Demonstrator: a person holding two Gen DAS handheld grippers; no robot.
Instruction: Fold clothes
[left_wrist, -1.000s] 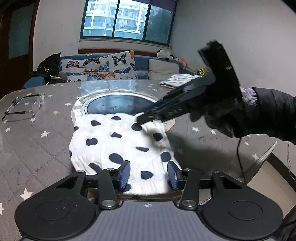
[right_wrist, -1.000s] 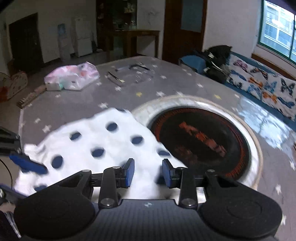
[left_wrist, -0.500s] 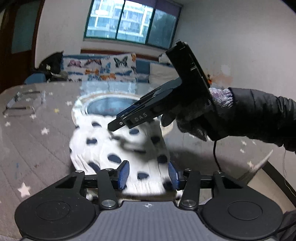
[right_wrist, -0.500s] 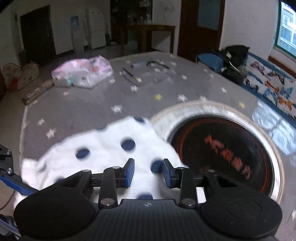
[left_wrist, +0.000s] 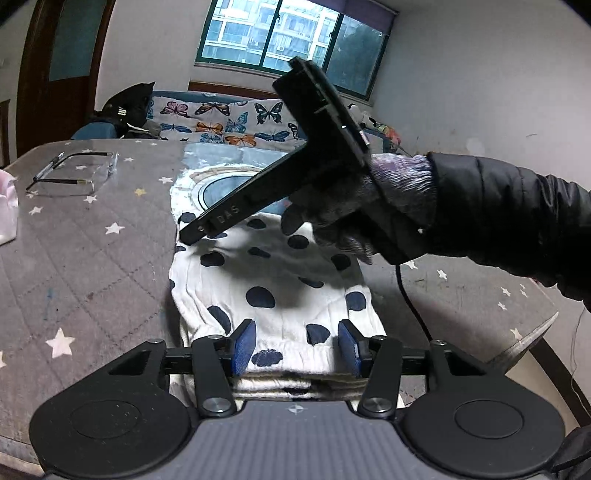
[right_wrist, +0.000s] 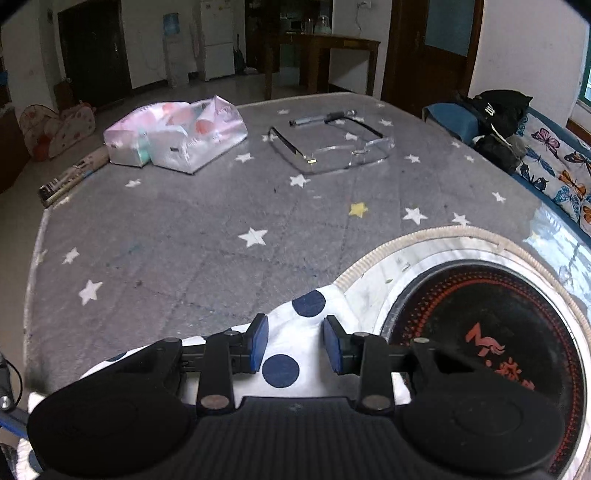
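On the left side of the grey star-printed table (left_wrist: 92, 266), a pair of clear glasses (left_wrist: 74, 173) is lying well apart from the work, and nothing there is bearing on the fold. Nearer the middle, the white garment with navy dots (left_wrist: 266, 280) is lying flat in a compact, layered rectangle, its long axis running straight away from the left gripper (left_wrist: 295, 341) toward the round inset hob (left_wrist: 229, 184), whose rim its far end is overlapping. Stacked edges are showing at the near end, so it is already lying folded at least once; whether another fold is wanted cannot be judged from this.

The left gripper is sitting right at that near hem, its blue pads (left_wrist: 243, 343) spread wide to either side of the cloth and gripping nothing. It is the nearer tool to the near edge.

Further right, the right gripper (right_wrist: 291, 341) is reaching in from the right in a gloved hand (left_wrist: 343, 218), crossing above the garment with its tip over the far left corner. In its own view the jaws are standing apart with the dotted fabric (right_wrist: 295, 350) lying beneath and between them, not pinched. It is the nearer tool to the far end, so any lengthwise fold would be turning on these two ends.
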